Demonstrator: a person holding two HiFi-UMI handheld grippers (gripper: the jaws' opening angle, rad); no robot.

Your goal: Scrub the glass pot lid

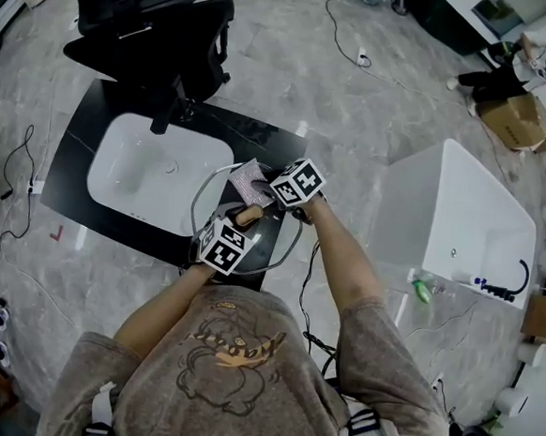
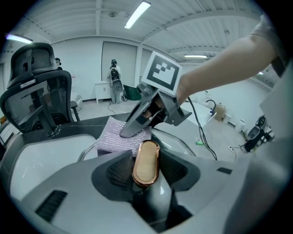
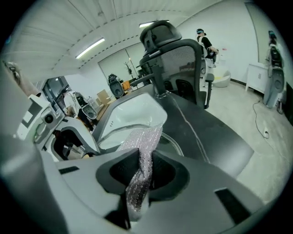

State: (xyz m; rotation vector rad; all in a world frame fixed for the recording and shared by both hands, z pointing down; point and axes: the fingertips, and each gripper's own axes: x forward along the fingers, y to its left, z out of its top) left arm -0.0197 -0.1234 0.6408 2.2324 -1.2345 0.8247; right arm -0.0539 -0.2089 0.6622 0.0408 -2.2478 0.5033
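Left gripper view: your left gripper (image 2: pixel 145 172) is clamped on the oval, copper-rimmed wooden knob (image 2: pixel 146 162) of the round, steel-rimmed glass pot lid (image 1: pixel 197 208). The knob's long axis runs straight away along the jaws, flat face up. The lid sits over the black counter (image 1: pixel 93 118), just right of the white basin (image 1: pixel 154 170). Your right gripper (image 3: pixel 143 176) pinches a glittery pale-pink scrub cloth (image 3: pixel 143 151) that lies on the lid's far side.

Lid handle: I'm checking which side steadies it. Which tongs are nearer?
Left. The left tongs are clamped on the lid handle; the right tongs grip the scrubbing cloth just beyond it.
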